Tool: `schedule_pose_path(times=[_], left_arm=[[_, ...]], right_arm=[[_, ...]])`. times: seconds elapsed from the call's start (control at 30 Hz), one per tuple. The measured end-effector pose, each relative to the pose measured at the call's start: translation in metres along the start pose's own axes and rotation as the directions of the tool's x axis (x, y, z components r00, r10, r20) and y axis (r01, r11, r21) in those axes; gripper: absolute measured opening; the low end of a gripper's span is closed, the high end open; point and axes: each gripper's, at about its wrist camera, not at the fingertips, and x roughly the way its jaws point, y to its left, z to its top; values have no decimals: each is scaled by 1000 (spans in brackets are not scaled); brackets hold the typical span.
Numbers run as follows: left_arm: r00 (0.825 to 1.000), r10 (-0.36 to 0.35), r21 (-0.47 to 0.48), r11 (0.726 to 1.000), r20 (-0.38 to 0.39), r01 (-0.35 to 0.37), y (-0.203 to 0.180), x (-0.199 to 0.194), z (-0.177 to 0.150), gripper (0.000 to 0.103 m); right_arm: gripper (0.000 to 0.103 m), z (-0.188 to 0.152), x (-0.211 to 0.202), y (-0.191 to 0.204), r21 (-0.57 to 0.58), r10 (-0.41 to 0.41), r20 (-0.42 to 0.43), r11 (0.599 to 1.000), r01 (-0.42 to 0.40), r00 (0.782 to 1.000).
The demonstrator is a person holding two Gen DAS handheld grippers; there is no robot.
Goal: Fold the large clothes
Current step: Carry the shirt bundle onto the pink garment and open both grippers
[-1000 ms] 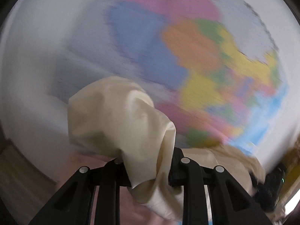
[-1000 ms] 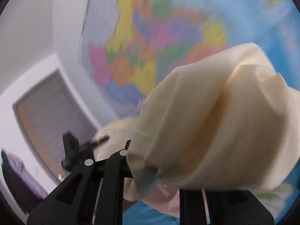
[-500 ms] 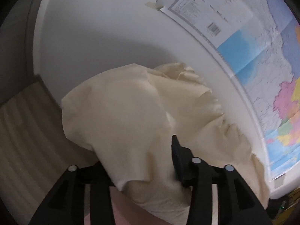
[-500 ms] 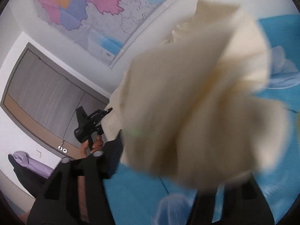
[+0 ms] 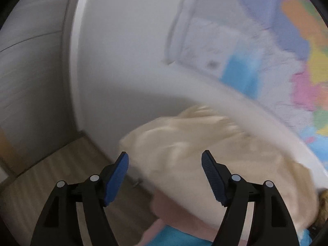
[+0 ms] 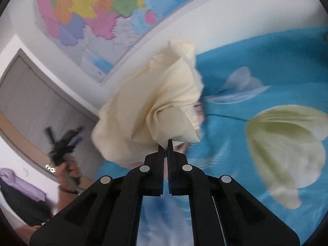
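The cream garment (image 5: 184, 160) lies bunched ahead of my left gripper (image 5: 165, 164). Its jaws are opening, and the blue pads (image 5: 116, 176) stand apart from the cloth, pressing on nothing. In the right wrist view the same garment (image 6: 151, 110) is a crumpled heap at the near edge of the blue flowered bedsheet (image 6: 256, 51). My right gripper (image 6: 166, 143) is shut, its tips just short of the heap's lower fold, with no cloth seen between them. The left gripper (image 6: 71, 137) shows blurred at the left, held by a hand.
A coloured map (image 6: 92, 6) hangs on the white wall behind the bed. Wooden floor (image 5: 51, 174) and a grey door (image 6: 30, 94) lie to the left. A purple cloth (image 6: 18, 182) hangs at the far left edge.
Both grippers have let go of the cream garment, which dropped onto the bed. The left jaws have spread wide; the right jaws opened and then shut empty. Both hands came down.
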Motion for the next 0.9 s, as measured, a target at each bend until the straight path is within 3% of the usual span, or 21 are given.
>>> schedule_pose_path(times=[0.1, 0.17, 0.2, 0.23, 0.27, 0.4, 0.43, 0.5, 0.67, 0.77, 0.9], left_arm=[[986, -154, 101, 982, -57, 159, -41, -2, -12, 71], [981, -149, 162, 972, -120, 168, -66, 15, -24, 70], [978, -146, 175, 969, -147, 171, -71, 23, -29, 69], [977, -131, 191, 968, -166, 162, -77, 30, -34, 69], [981, -115, 204, 968, -155, 146, -77, 31, -37, 70], [978, -145, 192, 966, -152, 173, -74, 24, -35, 71], [977, -154, 187, 966, -146, 180, -74, 23, -35, 71], [974, -178, 213, 955, -138, 205, -82, 17, -36, 72], [966, -155, 270, 940, -208, 209, -102, 44, -56, 80], [959, -161, 266, 938, -232, 222, -101, 55, -60, 83], [967, -146, 268, 942, -211, 201, -102, 48, -60, 83]], right_arm=[[2, -2, 22, -15, 29, -82, -50, 996, 83, 995], [8, 1, 38, -20, 89, -117, -110, 988, 127, 987], [16, 0, 37, -18, 77, -131, -104, 987, 140, 986], [29, -1, 31, -13, 48, -167, -91, 984, 171, 982], [37, -1, 21, -6, 12, -206, -58, 978, 207, 977], [40, 2, -20, 34, -127, -209, 79, 968, 218, 975], [46, 4, -23, 48, -179, -201, 106, 959, 218, 974], [53, 6, -18, 80, -309, -208, 172, 917, 253, 963], [50, 16, 47, 66, -343, -273, 58, 898, 275, 960], [51, 19, 69, 36, -201, -223, -32, 956, 212, 974], [55, 17, 60, 34, -161, -219, -24, 964, 213, 975]])
